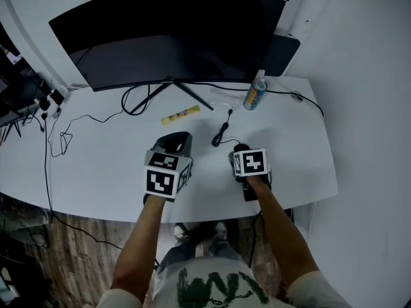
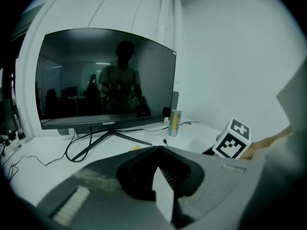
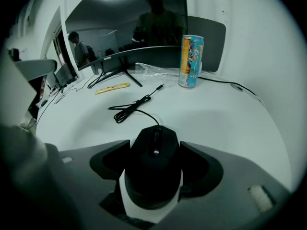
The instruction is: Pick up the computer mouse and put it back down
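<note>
Right gripper (image 3: 153, 145) straddles the computer mouse (image 3: 152, 174) by the desk's (image 1: 90, 165) front edge, jaws pressing both flanks, its long axis running straight between them, while the closed left gripper (image 2: 158, 148) idles alongside.

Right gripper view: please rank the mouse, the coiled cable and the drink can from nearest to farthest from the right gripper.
1. Mouse: between the jaws of the right gripper.
2. Coiled cable: on the table just ahead, slightly left.
3. Drink can: farthest, standing upright ahead on the right.
</note>
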`<state>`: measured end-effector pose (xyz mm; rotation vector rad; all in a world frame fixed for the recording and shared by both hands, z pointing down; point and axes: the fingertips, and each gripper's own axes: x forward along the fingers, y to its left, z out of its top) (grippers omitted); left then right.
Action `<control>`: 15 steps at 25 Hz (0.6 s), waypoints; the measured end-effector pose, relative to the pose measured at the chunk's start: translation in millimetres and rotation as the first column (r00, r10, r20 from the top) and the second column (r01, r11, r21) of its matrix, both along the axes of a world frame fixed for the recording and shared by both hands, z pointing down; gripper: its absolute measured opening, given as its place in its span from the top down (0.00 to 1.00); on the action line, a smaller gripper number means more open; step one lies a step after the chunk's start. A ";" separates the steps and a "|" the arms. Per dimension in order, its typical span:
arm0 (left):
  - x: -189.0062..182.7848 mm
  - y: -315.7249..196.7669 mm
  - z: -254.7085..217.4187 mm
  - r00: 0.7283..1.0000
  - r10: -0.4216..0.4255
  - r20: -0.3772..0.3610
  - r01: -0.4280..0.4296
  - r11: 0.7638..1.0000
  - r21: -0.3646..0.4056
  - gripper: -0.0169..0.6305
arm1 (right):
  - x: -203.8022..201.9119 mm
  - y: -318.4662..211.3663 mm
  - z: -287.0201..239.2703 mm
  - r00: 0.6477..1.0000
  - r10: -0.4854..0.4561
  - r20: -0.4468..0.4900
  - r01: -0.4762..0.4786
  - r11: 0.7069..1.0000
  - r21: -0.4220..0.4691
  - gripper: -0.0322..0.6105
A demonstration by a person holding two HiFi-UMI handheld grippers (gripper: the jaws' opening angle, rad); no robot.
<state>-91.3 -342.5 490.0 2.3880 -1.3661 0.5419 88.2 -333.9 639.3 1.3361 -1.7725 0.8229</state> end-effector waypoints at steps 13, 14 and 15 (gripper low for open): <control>-7.6 12.3 -15.4 1.000 -0.012 0.009 0.011 1.000 0.025 0.97 | -7.9 5.7 -10.5 0.998 -0.057 0.022 0.057 0.998 0.010 0.46; -8.8 13.5 -17.3 1.000 -0.014 0.009 0.014 1.000 0.028 0.97 | -9.1 5.7 -14.6 0.998 -0.063 0.028 0.063 0.998 0.020 0.46; -9.7 14.5 -19.2 1.000 -0.016 0.009 0.016 0.999 0.032 0.97 | -10.0 5.5 -19.4 0.997 -0.068 0.035 0.067 0.997 0.032 0.46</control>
